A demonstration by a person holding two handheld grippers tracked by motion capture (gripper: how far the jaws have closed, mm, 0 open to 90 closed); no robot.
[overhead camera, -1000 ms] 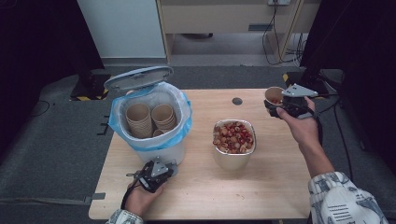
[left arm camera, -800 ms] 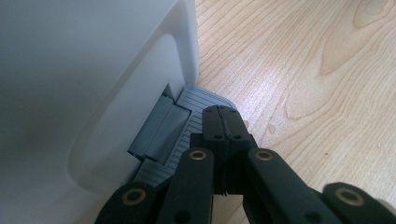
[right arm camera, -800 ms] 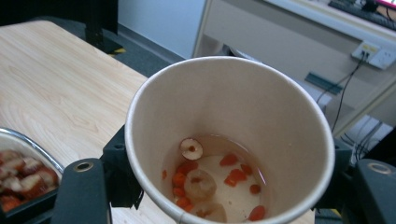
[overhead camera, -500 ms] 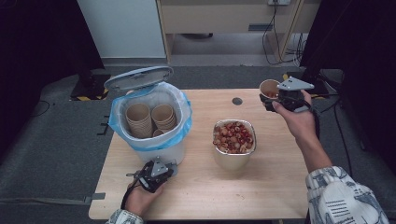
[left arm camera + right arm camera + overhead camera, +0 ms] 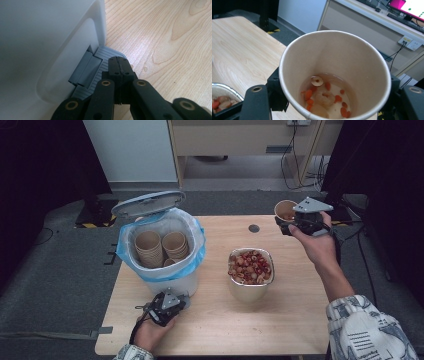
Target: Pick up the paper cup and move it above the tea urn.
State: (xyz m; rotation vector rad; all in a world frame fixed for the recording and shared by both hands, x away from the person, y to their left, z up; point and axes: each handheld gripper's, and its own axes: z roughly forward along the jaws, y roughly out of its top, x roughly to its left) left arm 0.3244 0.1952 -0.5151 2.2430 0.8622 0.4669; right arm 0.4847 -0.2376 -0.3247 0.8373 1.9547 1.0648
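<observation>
A bin [image 5: 162, 265] holding stacked cups [image 5: 162, 247] stands at the table's [image 5: 225, 330] left, with a bowl [image 5: 251, 270] just to its right. Behind the bowl to the right, a cup [image 5: 285, 211] sits above the table's far right corner.

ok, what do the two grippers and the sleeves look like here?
Both grippers are black. The right gripper carries a grey three-cornered plate on top; the left gripper has a smaller grey one and a dark cable trailing back past the wrist. Their black jaw links show brass-coloured pivot pins. The sleeves are white with a dark printed pattern.

Both claws, left claw [image 5: 167, 303] and right claw [image 5: 304, 217], are black with brass-coloured pivot screws and grey three-cornered top plates; the sleeve [image 5: 367, 330] is white, dark-patterned.
</observation>
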